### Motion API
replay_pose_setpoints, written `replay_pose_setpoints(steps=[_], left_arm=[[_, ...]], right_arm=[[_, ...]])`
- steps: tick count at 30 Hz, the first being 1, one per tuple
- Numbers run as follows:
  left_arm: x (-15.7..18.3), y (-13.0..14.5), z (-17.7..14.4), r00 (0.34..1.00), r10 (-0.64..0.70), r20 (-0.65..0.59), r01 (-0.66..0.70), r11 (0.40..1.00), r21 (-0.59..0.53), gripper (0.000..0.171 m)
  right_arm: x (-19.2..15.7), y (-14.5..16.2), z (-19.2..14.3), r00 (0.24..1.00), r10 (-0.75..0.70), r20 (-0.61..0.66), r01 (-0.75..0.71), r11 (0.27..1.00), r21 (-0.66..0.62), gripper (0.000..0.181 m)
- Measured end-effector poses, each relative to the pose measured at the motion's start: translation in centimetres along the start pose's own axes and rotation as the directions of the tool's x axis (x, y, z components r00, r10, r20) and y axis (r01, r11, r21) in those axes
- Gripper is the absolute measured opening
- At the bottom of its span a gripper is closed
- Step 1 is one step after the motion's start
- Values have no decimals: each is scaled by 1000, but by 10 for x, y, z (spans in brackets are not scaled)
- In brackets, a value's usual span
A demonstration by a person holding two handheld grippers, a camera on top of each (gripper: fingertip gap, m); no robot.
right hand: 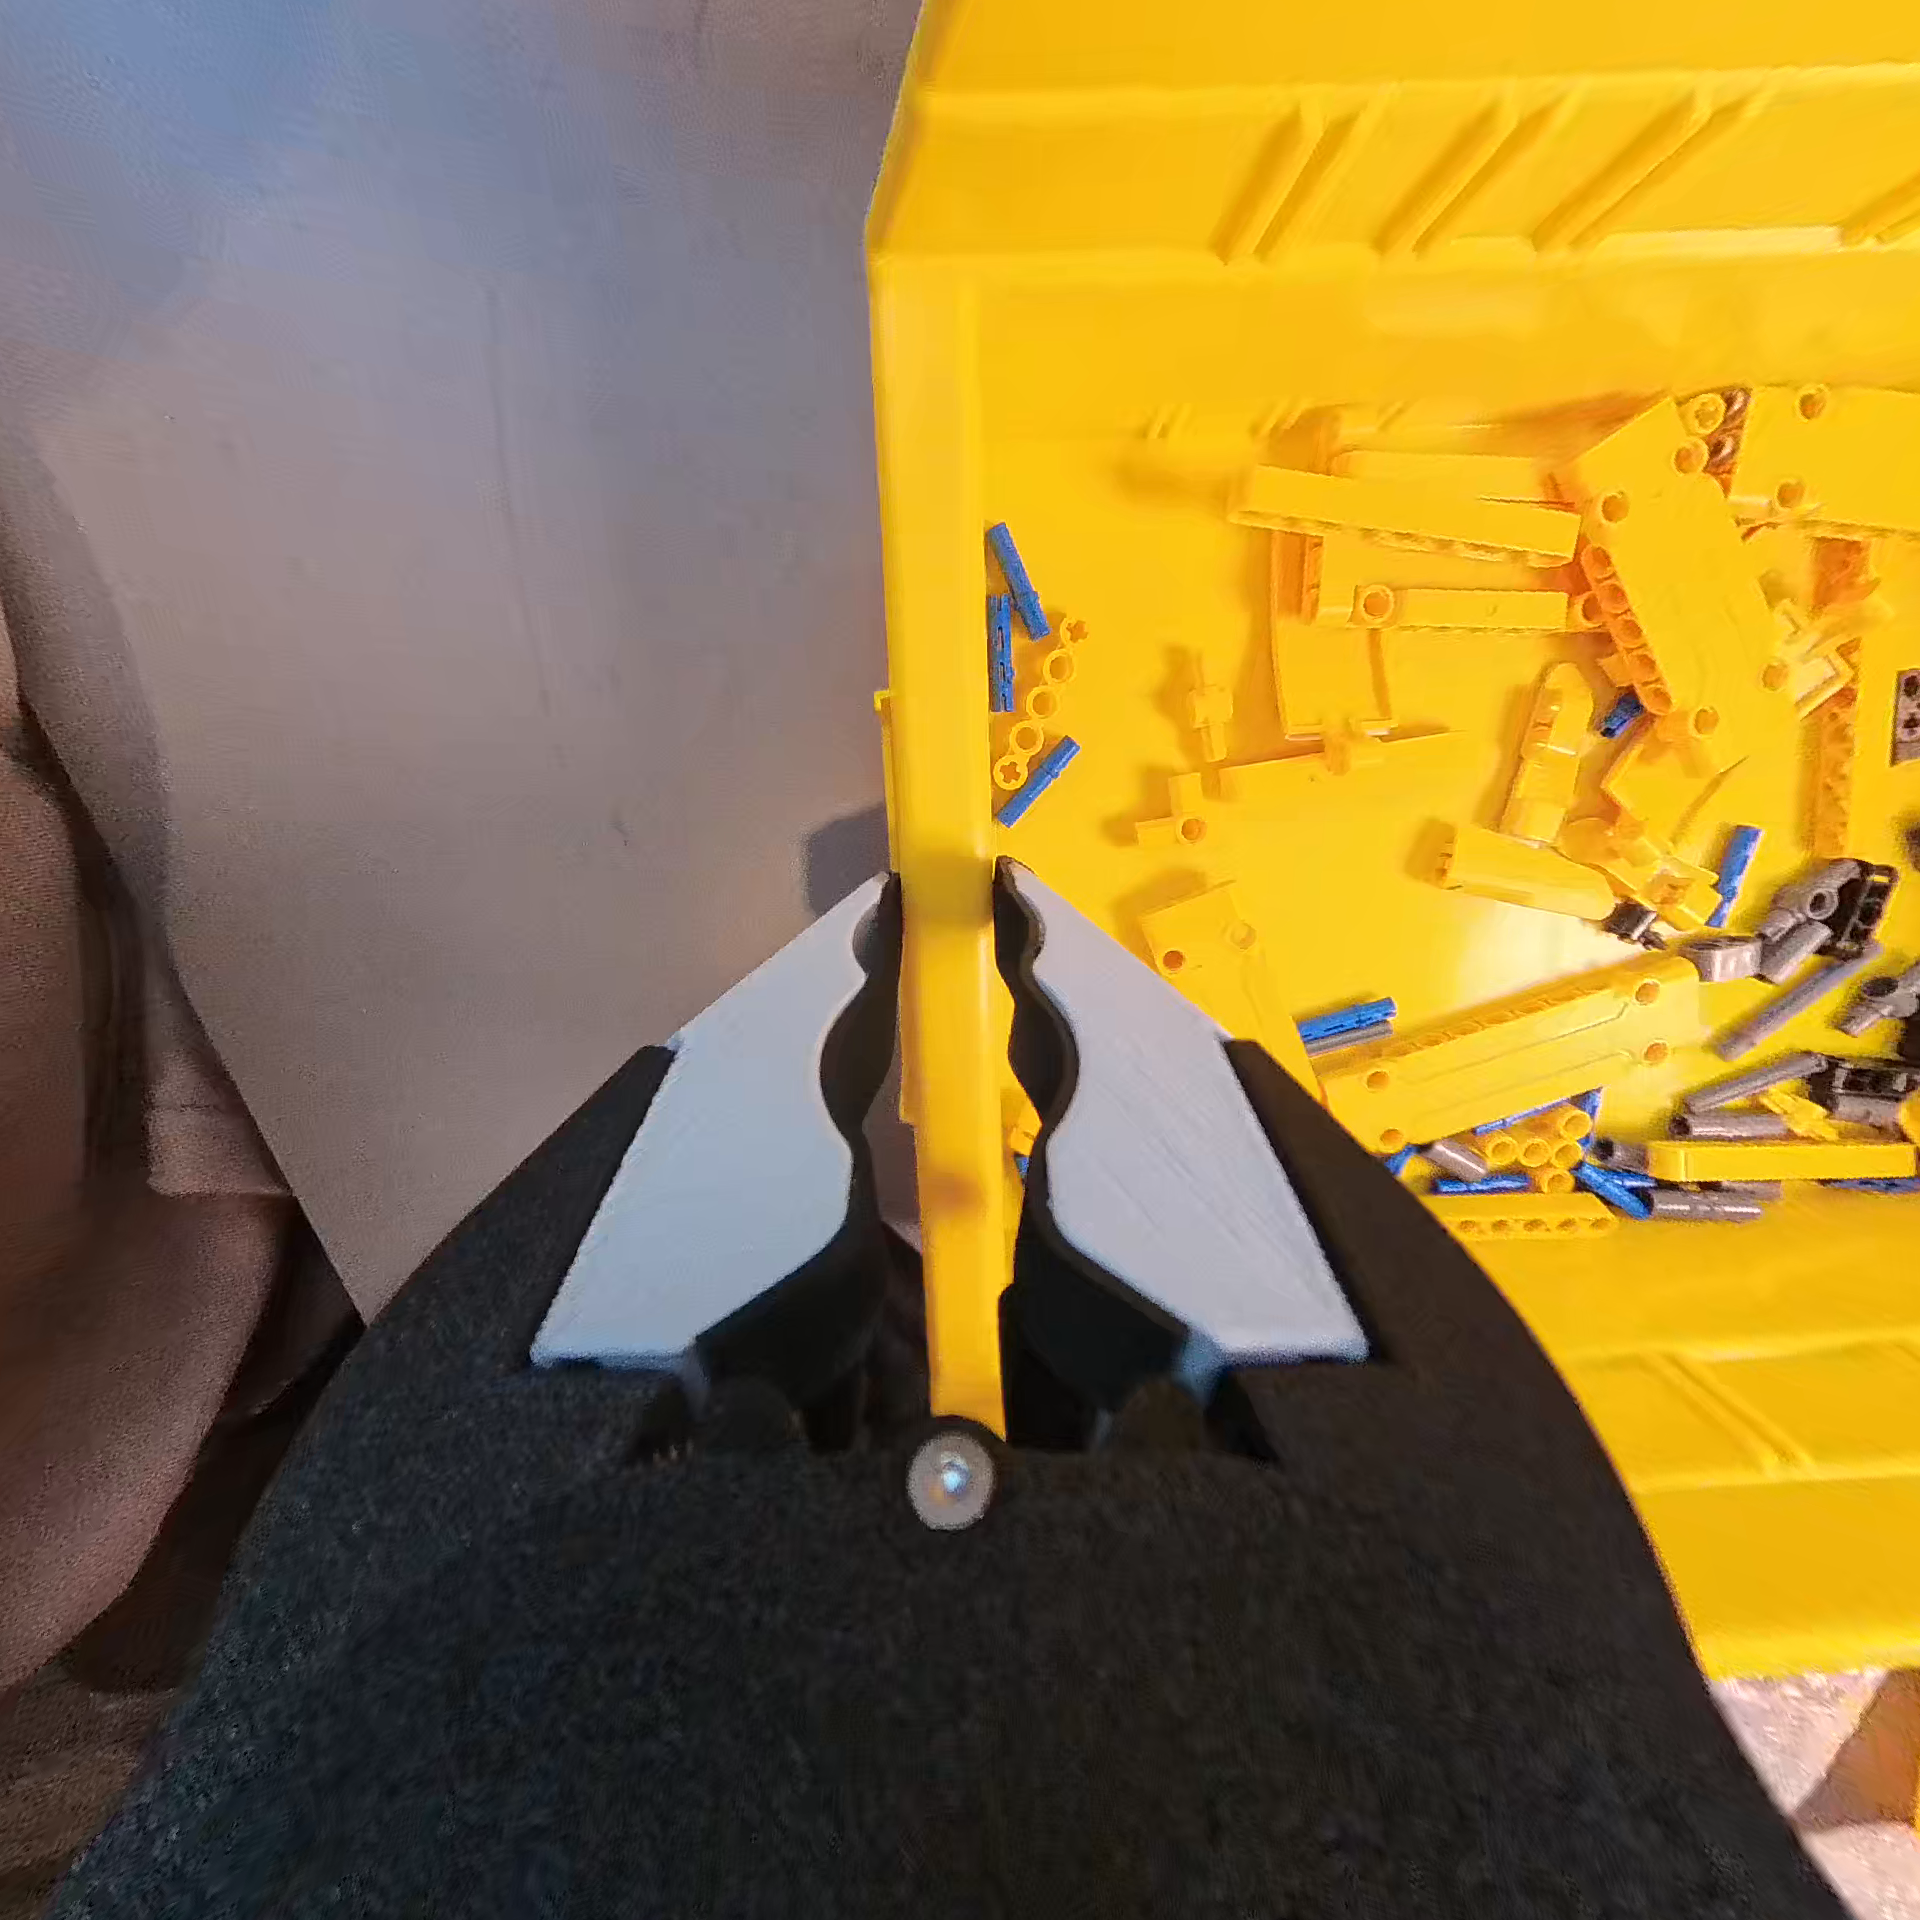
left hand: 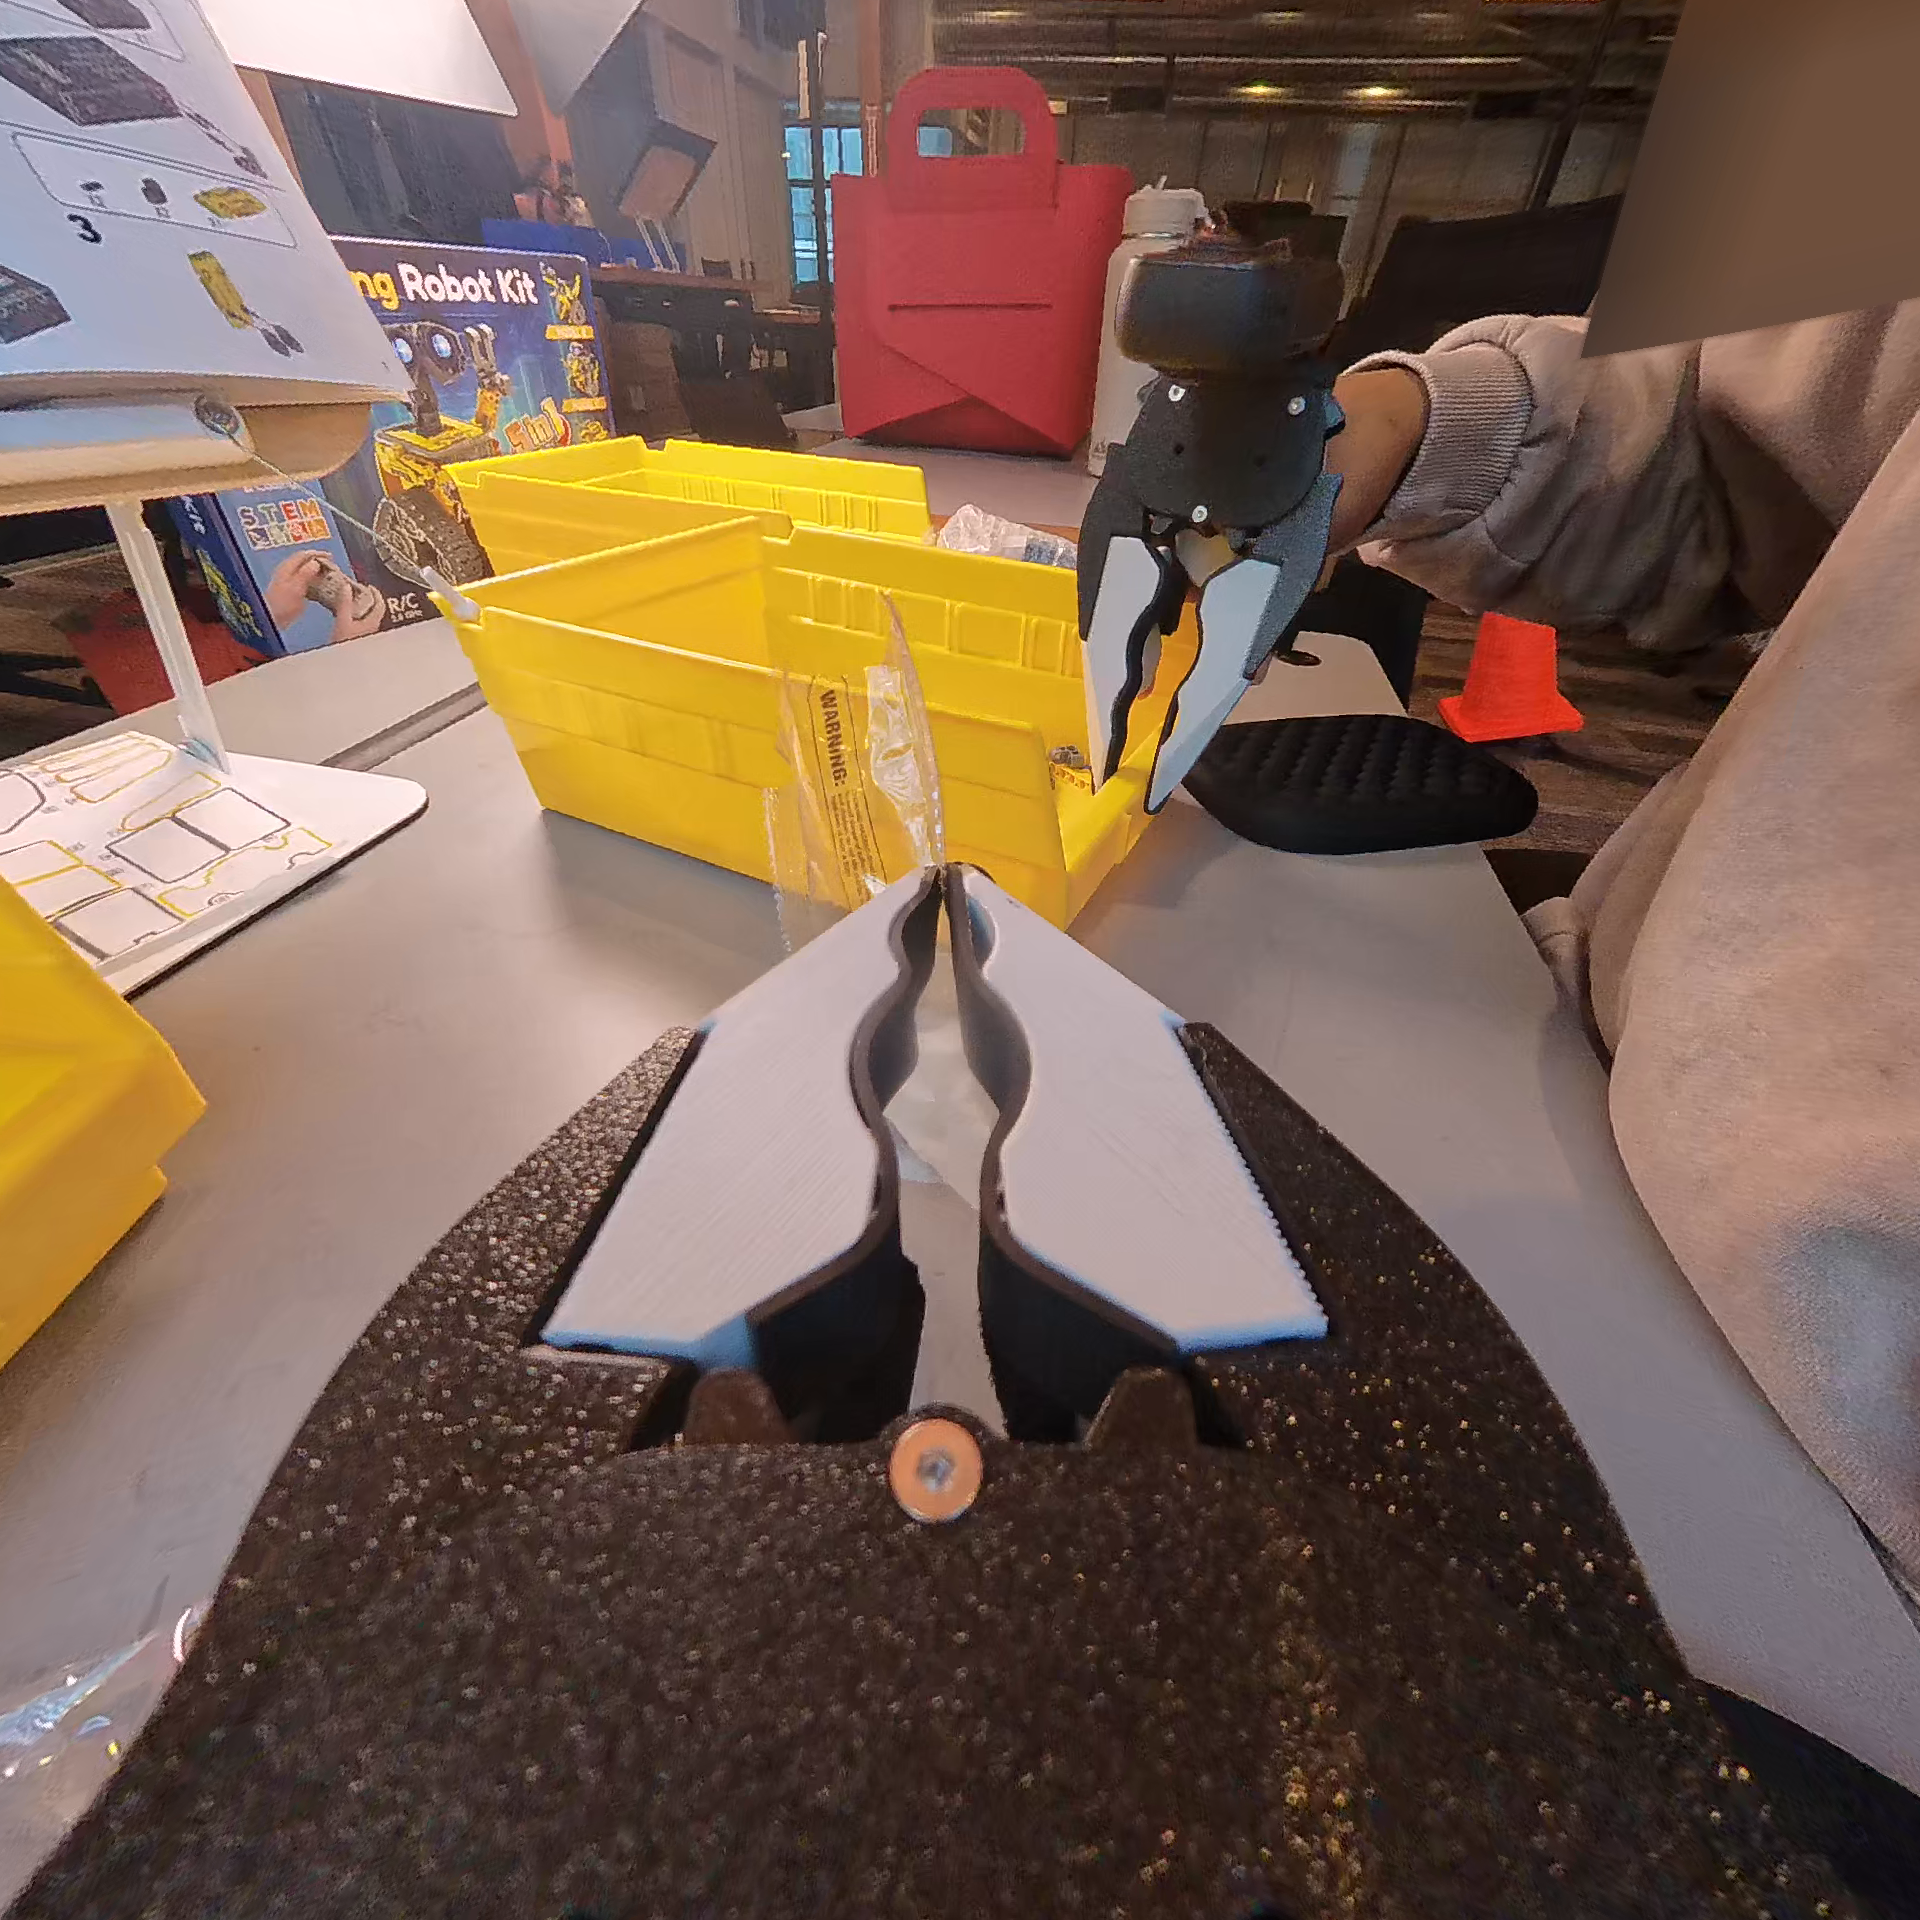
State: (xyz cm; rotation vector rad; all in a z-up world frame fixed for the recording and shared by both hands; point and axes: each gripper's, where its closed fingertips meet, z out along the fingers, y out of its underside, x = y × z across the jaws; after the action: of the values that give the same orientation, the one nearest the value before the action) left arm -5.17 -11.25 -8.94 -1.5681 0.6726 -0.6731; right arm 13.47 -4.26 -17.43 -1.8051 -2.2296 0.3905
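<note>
Two claws over grey table (left hand: pixel 436 1039): left claw (left hand: pixel 943 883) pinching clear bag (left hand: pixel 852 769), right claw (right hand: pixel 945 883) clamping yellow bin wall (right hand: pixel 935 520).

Grey tabletop (left hand: pixel 416 1039), dark chair (left hand: pixel 1496 260), dim ceiling lights (left hand: pixel 1371 94)

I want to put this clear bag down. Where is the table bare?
Bare grey tabletop lies between the yellow plastic bin and the white instruction stand, also right of the left tool, which is shut on the clear plastic bag. Crowded: the bin under the right tool, full of yellow, blue and grey bricks.
</note>
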Motion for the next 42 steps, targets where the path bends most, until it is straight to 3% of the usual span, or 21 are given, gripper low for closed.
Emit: replay_pose_setpoints(steps=[14,24,27,29,31,36,42], left_arm=[[4,-5,-1,1000,-4,-19,4,1000,24,0],[5,-15,-7,1000,17,-1,-17,998,53,0],[1,-15,-9,1000,9,12,-9,998,61,0],[-2,-14,-10,1000,1,18,-3,998,66,0],[-4,-14,-12,1000,-7,18,5,997,76,0],[-5,-15,-13,1000,-25,5,25,995,96,0],[-4,-11,-11,999,-37,-9,37,995,92,0]], right_arm=[[9,22,-8,984,166,-67,-164,986,34,16],[-52,-26,11,987,-107,-116,109,994,10,17],[-66,-34,12,983,-157,-91,161,986,43,17],[-71,-45,6,984,-161,-74,169,977,131,16],[-63,-54,-4,992,-107,-67,119,969,216,15],[-30,-36,-3,996,-61,-63,73,976,203,0],[-8,-34,-26,992,-124,3,120,964,237,17]])
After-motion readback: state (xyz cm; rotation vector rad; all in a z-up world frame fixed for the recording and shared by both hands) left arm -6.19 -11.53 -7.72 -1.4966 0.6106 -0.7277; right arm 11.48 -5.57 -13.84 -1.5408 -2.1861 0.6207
